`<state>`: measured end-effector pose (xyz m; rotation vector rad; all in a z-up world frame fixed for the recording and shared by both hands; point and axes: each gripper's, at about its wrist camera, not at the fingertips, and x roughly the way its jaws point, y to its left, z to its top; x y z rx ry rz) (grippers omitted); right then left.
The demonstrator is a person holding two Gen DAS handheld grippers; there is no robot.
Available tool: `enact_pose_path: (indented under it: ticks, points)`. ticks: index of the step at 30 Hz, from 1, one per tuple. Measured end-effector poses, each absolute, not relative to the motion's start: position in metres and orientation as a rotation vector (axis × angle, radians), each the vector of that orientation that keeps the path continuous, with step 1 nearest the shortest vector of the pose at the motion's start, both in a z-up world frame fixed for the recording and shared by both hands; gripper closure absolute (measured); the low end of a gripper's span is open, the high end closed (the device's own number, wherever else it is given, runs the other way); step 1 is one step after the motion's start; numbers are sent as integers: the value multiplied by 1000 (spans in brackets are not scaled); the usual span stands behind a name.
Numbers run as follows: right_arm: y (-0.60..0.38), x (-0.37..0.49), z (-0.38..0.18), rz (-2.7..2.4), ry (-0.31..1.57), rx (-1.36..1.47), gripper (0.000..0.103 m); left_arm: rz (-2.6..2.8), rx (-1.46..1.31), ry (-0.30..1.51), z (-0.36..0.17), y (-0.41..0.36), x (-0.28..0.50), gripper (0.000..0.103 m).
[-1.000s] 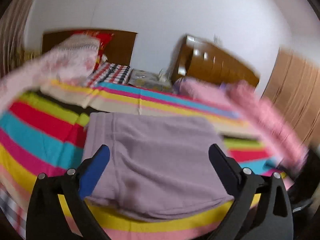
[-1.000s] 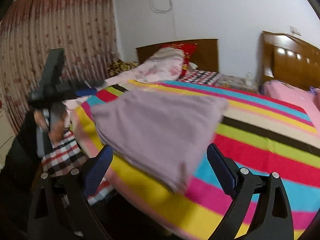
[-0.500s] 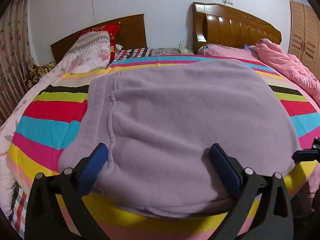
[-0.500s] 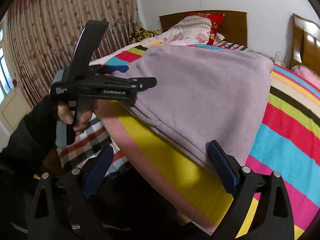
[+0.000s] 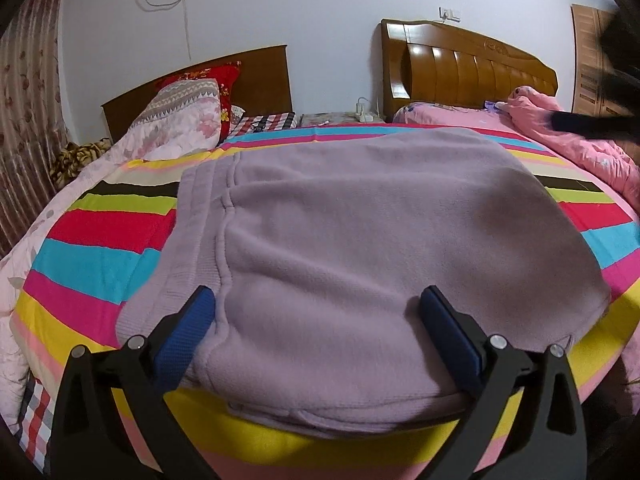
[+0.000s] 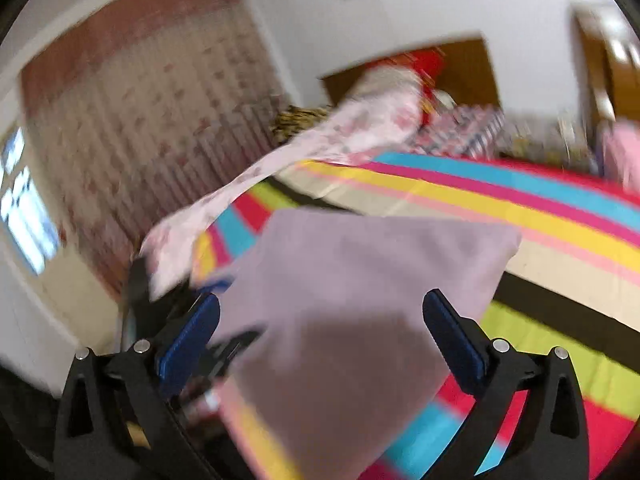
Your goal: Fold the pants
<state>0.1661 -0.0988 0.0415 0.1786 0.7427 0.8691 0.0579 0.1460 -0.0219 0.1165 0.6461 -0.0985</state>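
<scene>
Folded lilac pants lie flat on the striped bedspread, waistband to the left. My left gripper is open, low over the pants' near edge, its blue pads wide apart on either side of the cloth and not pinching it. The right wrist view is motion-blurred: my right gripper is open, its jaws still opening, hovering above the pants with nothing gripped. Its black body shows as a blurred dark bar at the left view's right edge.
Pillows and a floral quilt lie at the head of the striped bed. A second bed with pink bedding stands to the right, a nightstand between the headboards. A curtain hangs on the left.
My left gripper sank closer to the pants' near edge, then held still. My right gripper swung quickly across from the bed's near corner, blurring its view, and now shows higher at the right.
</scene>
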Motion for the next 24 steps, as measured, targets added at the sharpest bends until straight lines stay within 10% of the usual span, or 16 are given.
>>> enact_pose_path:
  ticks: [8,24]
  points:
    - [-91,316,-21,665,993,222,9,-113,120,637,-22,149,58,2]
    - [-68,318,1,564,963,177,7,-120,124,629,-23,151,55,2]
